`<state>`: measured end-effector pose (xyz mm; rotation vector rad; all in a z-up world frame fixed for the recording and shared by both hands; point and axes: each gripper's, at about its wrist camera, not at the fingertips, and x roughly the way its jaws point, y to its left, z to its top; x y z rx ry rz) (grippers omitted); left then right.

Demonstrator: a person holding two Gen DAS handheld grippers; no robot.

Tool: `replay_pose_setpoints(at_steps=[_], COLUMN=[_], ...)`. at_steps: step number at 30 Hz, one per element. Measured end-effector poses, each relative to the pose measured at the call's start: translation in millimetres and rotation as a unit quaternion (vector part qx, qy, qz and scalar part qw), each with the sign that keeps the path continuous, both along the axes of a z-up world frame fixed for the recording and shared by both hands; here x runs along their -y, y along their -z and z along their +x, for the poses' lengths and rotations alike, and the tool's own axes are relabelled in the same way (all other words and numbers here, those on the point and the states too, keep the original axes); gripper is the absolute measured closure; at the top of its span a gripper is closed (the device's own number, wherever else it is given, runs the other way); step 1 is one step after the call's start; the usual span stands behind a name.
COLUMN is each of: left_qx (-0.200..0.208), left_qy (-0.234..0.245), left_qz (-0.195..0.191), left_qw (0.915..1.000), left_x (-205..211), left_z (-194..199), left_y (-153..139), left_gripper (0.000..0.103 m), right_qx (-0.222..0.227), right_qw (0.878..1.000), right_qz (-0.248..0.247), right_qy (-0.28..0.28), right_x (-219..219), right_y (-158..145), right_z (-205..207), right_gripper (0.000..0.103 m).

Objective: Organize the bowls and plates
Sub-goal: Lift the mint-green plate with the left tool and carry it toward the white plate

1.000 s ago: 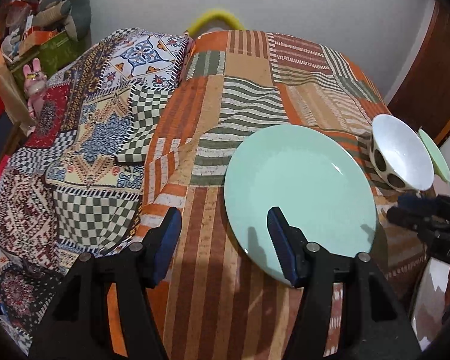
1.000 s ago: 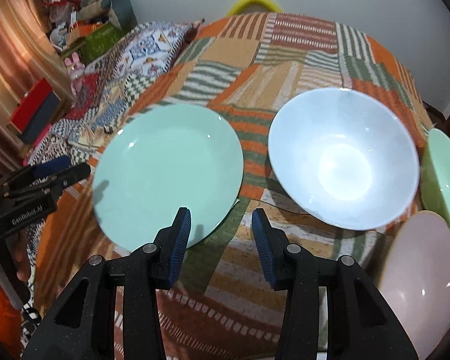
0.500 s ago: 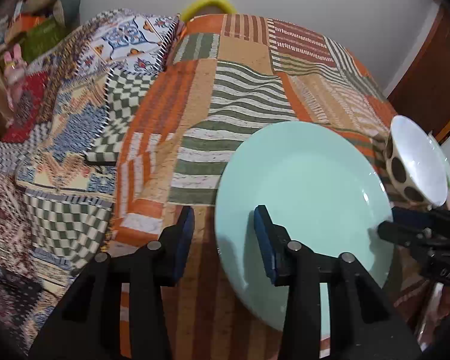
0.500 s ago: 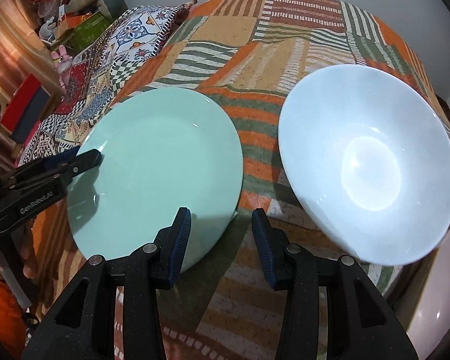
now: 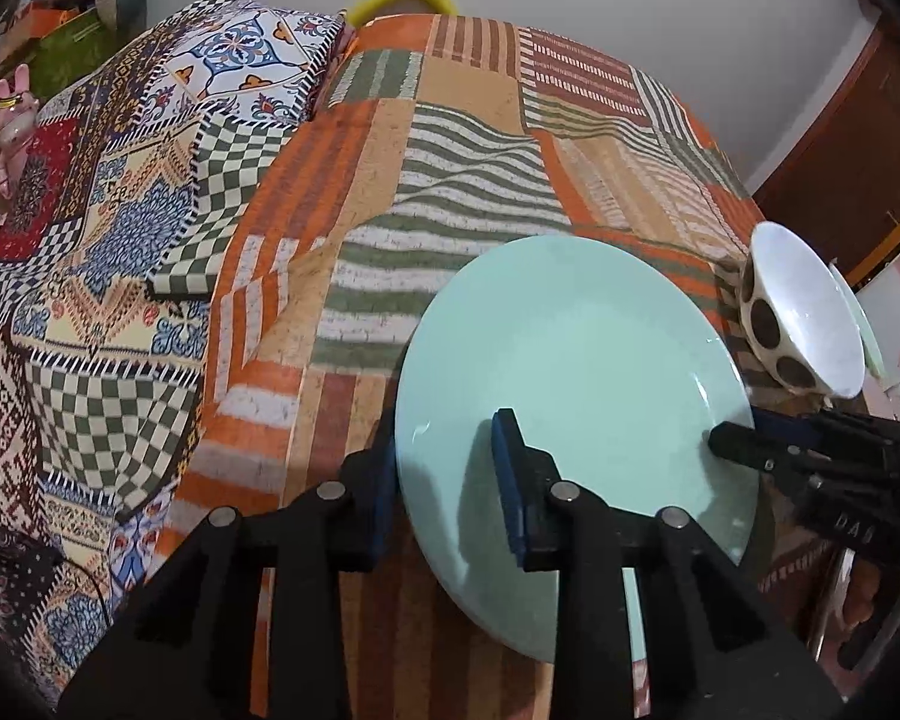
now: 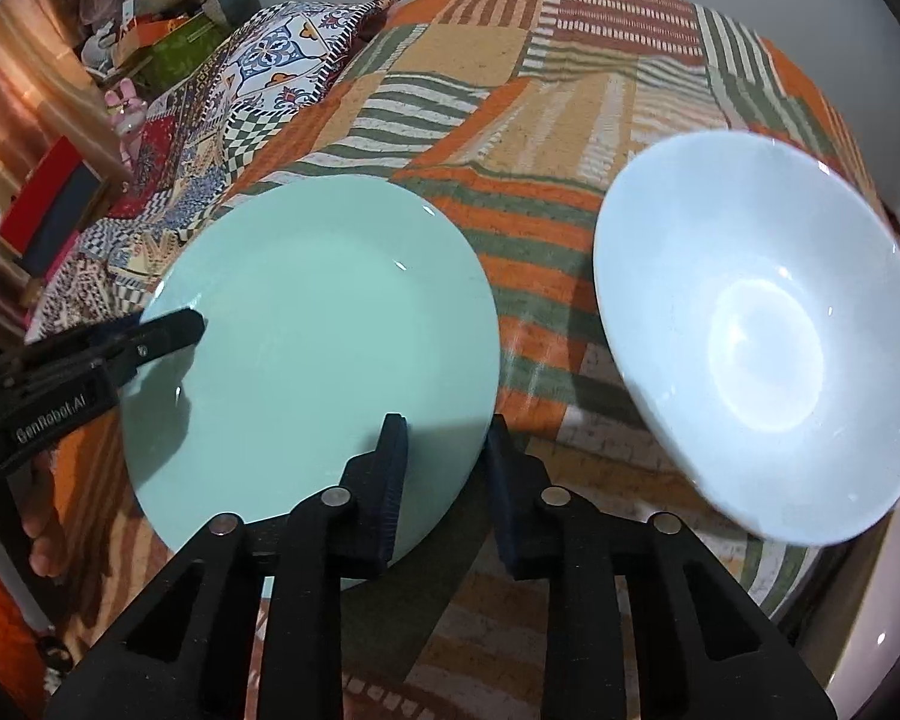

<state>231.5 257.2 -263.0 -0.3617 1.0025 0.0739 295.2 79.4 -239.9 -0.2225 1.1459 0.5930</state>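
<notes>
Closing both the left gripper [image 5: 444, 468] and right gripper [image 6: 447, 456] on opposite rims of the mint plate [image 6: 318, 324], jaws straddling its edge beside the white bowl [image 6: 762, 330].

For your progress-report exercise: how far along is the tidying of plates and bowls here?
Done: nothing looks stacked yet. In hand: the left gripper and right gripper are closing on opposite rims of the mint-green plate. Left: the white bowl sits apart on the patchwork cloth.
</notes>
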Motion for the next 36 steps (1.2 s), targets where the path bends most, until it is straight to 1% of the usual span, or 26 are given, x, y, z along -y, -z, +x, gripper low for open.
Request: replay_pose_setpoints(at_steps=[3,7,14,16,20,23,25,27,28,30,33,36], left_qx=[-0.005,-0.010,-0.019,-0.022,-0.028,-0.033,-0.035,-0.038,-0.039,-0.040,-0.030,-0.016], left_qy=[0.000,-0.004,-0.008,-0.007,-0.018,-0.021,-0.011,-0.009,-0.008,-0.012,-0.014,-0.015], left_qz=[-0.002,-0.009,-0.010,-0.012,0.002,-0.012,-0.018,0.001,0.005,0.000,0.009,0.021], left_qw=[1.0000,0.9999,0.9997,0.9997,0.9994,0.9992,0.9991,0.9992,0.9992,0.9991,0.9994,0.9995], left_x=[4,8,18,19,18,13,15,22,23,23,28,34], left_z=[-14,-39,-78,-83,-87,-84,-82,-81,-81,-83,-89,-95], left_y=[-1,-1,-5,-5,-5,-4,-4,-6,-8,-10,-19,-34], left_gripper=[0.073,0.073,0.073,0.073,0.073,0.073,0.074,0.074,0.074,0.074,0.074,0.074], right_qx=[-0.020,-0.033,-0.046,-0.048,-0.056,-0.058,-0.056,-0.052,-0.053,-0.056,-0.063,-0.055], right_qw=[1.000,0.999,0.998,0.997,0.997,0.997,0.997,0.998,0.998,0.998,0.997,0.997], right_qz=[0.004,0.007,0.012,0.015,0.018,0.017,0.014,0.011,0.011,0.015,0.036,0.046], right_qy=[-0.003,-0.018,-0.045,-0.050,-0.046,-0.045,-0.045,-0.045,-0.041,-0.033,-0.025,-0.025], right_x=[3,5,9,9,6,3,1,2,2,6,14,19], right_y=[-1,-2,-2,-1,2,4,4,2,1,1,-4,-12], right_z=[-5,-19,-42,-45,-40,-38,-39,-42,-42,-42,-43,-49], right_gripper=[0.080,0.080,0.080,0.080,0.080,0.081,0.080,0.081,0.081,0.081,0.083,0.083])
